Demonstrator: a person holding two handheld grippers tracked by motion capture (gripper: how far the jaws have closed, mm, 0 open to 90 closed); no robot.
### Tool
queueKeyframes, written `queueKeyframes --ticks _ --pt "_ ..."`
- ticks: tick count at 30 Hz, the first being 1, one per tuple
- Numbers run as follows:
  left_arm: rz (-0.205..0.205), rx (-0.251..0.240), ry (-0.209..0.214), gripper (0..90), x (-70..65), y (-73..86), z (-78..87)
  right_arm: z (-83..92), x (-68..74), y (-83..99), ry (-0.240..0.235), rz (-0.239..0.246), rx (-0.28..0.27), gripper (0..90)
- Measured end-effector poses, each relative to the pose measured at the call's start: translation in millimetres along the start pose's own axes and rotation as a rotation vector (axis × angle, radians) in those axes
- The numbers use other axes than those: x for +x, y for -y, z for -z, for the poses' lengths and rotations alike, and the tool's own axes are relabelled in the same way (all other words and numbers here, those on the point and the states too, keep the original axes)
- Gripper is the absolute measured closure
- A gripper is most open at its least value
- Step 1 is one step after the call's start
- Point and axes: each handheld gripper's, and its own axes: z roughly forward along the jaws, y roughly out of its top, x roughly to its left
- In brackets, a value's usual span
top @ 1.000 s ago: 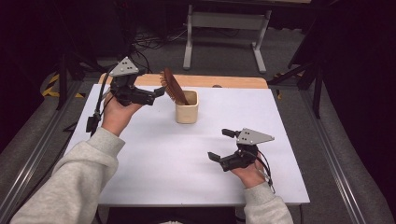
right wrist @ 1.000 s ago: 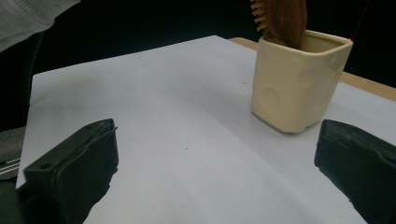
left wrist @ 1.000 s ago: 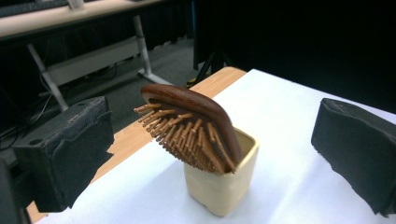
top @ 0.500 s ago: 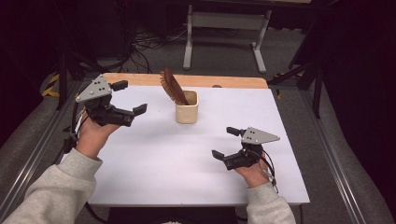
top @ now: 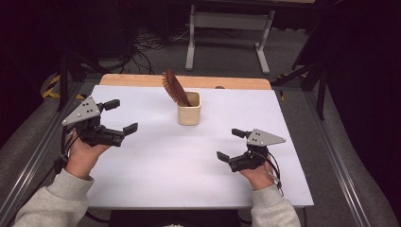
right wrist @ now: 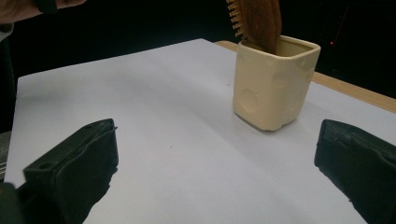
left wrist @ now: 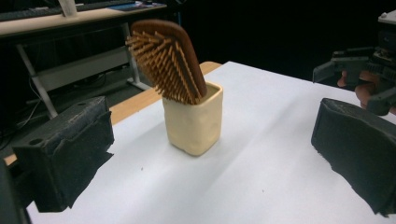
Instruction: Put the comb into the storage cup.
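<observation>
Left gripper (top: 120, 116) — jaws wide, empty, above the table's (top: 151, 175) left side. Right gripper (top: 231, 144) — jaws wide, empty, near the right edge. Between and beyond them: cream cup (top: 189, 113), upright, holding a wooden hairbrush (top: 174, 87), bristle head up, leaning left.

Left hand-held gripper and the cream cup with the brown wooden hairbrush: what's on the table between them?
Nothing: in the high view, only bare white tabletop lies between the left hand-held gripper and the cream cup holding the hairbrush.
</observation>
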Motion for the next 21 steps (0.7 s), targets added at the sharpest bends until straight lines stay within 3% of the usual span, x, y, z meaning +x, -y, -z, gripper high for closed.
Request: queueKeyframes --ticks 6,11,21 --pt "0.017 0.018 0.009 0.2 -3.0 25.0 2.5 -0.7 -0.9 2.4 0.002 -0.001 0.010 0.2" --pt "0.036 0.088 0.019 0.2 -5.2 48.6 1.2 -1.1 -2.5 4.3 0.005 -0.007 0.017 0.2" --pt "0.097 0.087 0.026 0.2 -2.7 84.9 0.1 -3.6 -4.2 10.4 0.013 -0.008 0.039 0.1"
